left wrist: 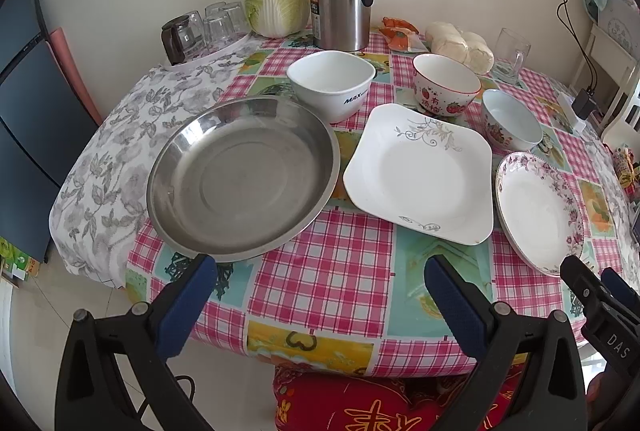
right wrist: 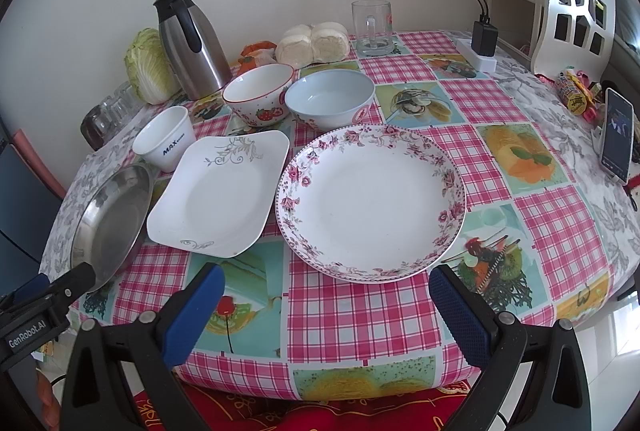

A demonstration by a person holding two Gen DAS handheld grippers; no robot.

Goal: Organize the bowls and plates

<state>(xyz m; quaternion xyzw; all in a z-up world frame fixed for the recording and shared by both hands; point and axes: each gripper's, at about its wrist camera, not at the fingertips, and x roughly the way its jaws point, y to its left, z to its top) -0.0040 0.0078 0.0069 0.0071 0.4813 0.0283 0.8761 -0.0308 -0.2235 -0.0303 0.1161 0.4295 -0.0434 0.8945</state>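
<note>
Nothing is stacked or lifted yet, so we judge the task to be at its very start. Both tongs hang spread wide and empty over the near edge of the desk [left wrist: 340, 283]: the left tongs [left wrist: 320, 267] at the bottom of their frame, between the steel pan [left wrist: 240, 179] and the square plate [left wrist: 420, 175]; the right tongs [right wrist: 326, 277] at the bottom of theirs, just below the floral plate [right wrist: 372, 203].

Three flat pieces lie in a row across the middle of both frames, and three bowls stand behind them: a white squarish bowl [left wrist: 332, 83] with blue lettering, a strawberry bowl [left wrist: 446, 83] with a red rim, and a small pale bowl [left wrist: 512, 119].

We take the next move to be pinching a thin rim, most likely the floral plate's, which lies straight ahead of the right tongs. Glazed ceramic is slick and its edge sits low on the glossy checked oilcloth, so one pad must slip under the lip. The steel pan is round, shallow and dull-polished, with a raised wall that offers an easier bite. The square plate has soft corners and a grey vine print.
</note>
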